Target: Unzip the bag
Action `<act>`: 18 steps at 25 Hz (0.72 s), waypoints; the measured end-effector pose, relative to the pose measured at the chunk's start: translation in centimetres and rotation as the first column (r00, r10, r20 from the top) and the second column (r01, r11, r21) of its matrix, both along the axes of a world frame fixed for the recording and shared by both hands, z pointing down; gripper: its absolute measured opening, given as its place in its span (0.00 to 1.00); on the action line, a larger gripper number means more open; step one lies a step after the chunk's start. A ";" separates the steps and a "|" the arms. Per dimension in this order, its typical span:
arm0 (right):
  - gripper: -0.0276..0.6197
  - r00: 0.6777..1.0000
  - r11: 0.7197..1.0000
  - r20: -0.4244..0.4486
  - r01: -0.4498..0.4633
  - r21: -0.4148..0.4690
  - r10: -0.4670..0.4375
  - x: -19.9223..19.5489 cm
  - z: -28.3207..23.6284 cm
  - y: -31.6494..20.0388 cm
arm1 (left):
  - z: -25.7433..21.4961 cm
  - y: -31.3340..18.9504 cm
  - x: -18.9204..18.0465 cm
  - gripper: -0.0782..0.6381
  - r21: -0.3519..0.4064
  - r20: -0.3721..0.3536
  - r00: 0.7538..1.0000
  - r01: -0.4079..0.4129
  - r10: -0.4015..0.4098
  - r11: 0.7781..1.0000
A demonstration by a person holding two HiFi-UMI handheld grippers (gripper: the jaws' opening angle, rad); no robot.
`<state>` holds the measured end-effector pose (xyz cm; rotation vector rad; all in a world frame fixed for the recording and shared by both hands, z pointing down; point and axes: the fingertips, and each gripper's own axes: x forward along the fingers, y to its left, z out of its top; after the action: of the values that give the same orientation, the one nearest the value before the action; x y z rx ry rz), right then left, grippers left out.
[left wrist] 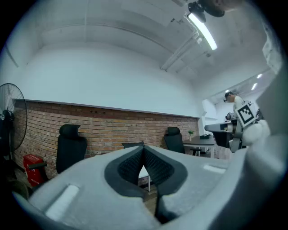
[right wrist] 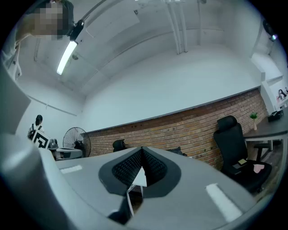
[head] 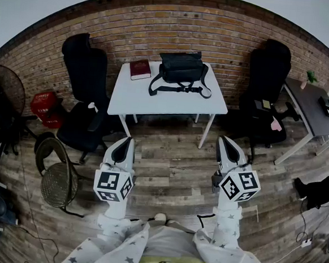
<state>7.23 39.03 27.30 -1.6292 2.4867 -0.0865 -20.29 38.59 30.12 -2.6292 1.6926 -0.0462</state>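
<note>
The left gripper [head: 124, 142] and right gripper [head: 226, 141], jaws pressed together and empty, are far from the bag [head: 181, 67]: better walk to the counter [head: 155, 99] first, then spread them.

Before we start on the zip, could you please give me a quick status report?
Left gripper shut, empty; right gripper shut, empty. Black bag on white table, untouched. Red book beside it.
</note>
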 end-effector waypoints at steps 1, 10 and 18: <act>0.05 1.000 1.000 0.001 0.000 0.001 0.000 0.0 0.0 0.1 | 0.0 0.1 0.0 0.11 0.000 0.000 1.000 0.000 0.000 1.000; 0.05 1.000 1.000 0.024 -0.005 0.003 0.005 1.3 -0.4 0.9 | -0.6 1.0 0.6 0.11 0.006 -0.003 1.000 0.010 -0.010 1.000; 0.05 0.998 1.000 0.058 -0.005 -0.002 0.005 3.0 0.7 1.9 | 0.0 2.8 1.9 0.11 -0.001 0.011 1.000 0.018 -0.018 1.000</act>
<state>10.24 40.92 28.00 -1.6103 2.4397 -0.1333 -18.38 41.43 30.12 -2.6095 1.7137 -0.0626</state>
